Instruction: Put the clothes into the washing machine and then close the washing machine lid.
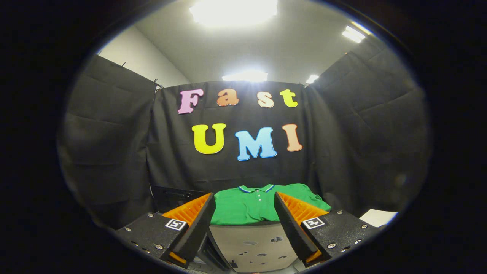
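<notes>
Black cloth walls the booth where we have yet to begin.

Our gripper (244, 224) holds its fingers spread and empty; the folded green polo shirt (245, 205) lies just beyond them on the pale table (253, 243), so loading and lid-closing remain.

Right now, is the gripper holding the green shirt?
No. The gripper is open, its fingers spread apart, and the green shirt lies flat beyond them, untouched.
</notes>
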A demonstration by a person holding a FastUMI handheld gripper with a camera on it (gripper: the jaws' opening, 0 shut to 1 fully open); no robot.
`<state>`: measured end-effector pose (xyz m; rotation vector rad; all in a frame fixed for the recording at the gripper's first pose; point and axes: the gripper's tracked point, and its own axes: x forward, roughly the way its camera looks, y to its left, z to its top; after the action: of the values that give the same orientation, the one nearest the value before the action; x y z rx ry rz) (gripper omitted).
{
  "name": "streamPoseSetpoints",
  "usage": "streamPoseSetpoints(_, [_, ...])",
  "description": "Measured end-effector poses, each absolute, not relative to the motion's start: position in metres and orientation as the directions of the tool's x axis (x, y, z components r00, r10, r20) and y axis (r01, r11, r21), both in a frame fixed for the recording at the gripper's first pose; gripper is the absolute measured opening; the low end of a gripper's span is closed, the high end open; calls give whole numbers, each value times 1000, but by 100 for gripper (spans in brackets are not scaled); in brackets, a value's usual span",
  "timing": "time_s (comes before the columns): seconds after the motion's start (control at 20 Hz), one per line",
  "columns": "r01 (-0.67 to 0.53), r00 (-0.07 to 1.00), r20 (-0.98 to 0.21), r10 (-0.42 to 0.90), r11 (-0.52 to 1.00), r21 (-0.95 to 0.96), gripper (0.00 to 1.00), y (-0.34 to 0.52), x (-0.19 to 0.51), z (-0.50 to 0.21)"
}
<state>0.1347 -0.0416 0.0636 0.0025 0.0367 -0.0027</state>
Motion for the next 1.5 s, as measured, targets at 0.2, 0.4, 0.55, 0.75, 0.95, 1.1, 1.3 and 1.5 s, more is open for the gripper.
streamPoseSetpoints(0.2, [-15, 997, -76, 16, 1000, 7, 95, -49, 183, 67])
streamPoseSetpoints(0.4, [-38, 993, -114, 40, 999, 21, 95, -53, 229, 72])
streamPoseSetpoints(0.55, [-49, 985, -165, 54, 998, 35, 95, -58, 265, 66])
streamPoseSetpoints(0.75, [-61, 971, -229, 63, 998, 16, 95, -73, 311, 52])
streamPoseSetpoints(0.95, [-30, 944, -328, 40, 999, 37, 95, -93, 353, 22])
streamPoseSetpoints(1.1, [-23, 913, -406, 45, 998, 58, 95, -101, 379, -7])
streamPoseSetpoints(1.3, [-28, 853, -521, 32, 999, 16, 95, -114, 406, -47])
streamPoseSetpoints(1.5, [-28, 794, -607, 35, 999, 20, 95, -117, 423, -76])
